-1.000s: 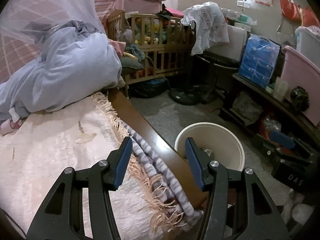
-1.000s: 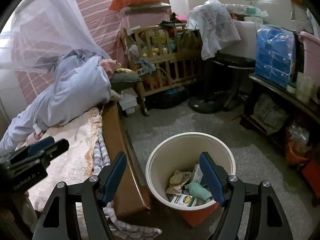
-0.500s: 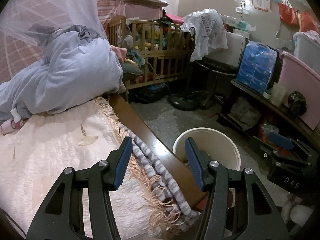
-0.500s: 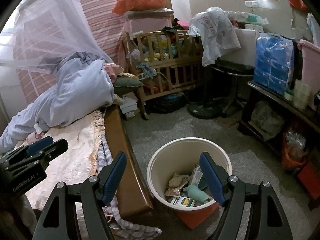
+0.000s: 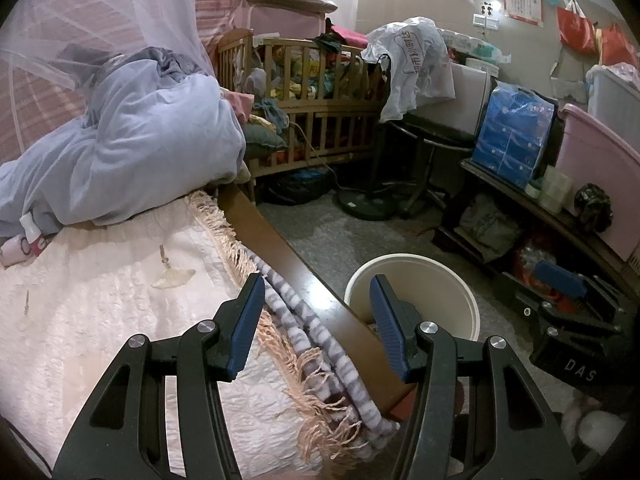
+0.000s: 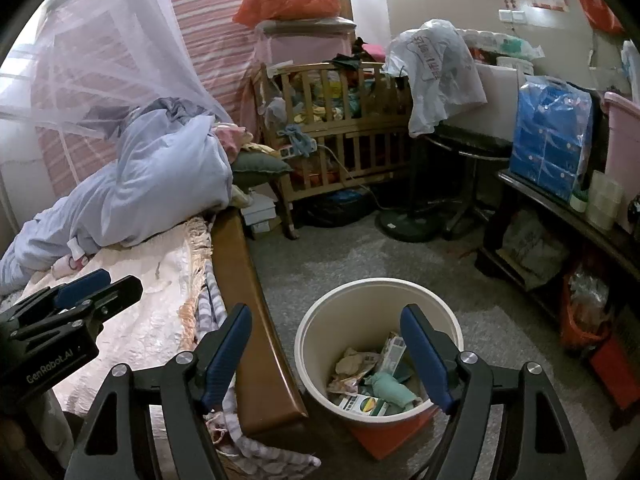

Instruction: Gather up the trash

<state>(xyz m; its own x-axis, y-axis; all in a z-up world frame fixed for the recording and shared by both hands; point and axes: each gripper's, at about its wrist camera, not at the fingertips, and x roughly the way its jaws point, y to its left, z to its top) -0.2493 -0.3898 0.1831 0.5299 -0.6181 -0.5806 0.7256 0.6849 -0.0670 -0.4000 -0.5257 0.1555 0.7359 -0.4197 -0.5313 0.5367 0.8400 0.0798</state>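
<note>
While both jaws gape empty, the right hand-held gripper (image 6: 326, 348) frames the bin (image 6: 316, 332); its trash (image 6: 370, 384), seemingly wrappers, sits at six o'clock; the left hand-held gripper (image 5: 318, 312) hangs over the bed (image 5: 100, 300).

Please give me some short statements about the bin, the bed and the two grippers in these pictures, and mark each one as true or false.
1. The bin already holds trash. True.
2. The right gripper is closed on a piece of paper. False: its jaws are apart and nothing is between them.
3. The bin stands on the bed. False: it stands on the floor beside the wooden bed rail.
4. The left gripper holds nothing. True.
5. A blue quilt is piled on the bed. True.
</note>
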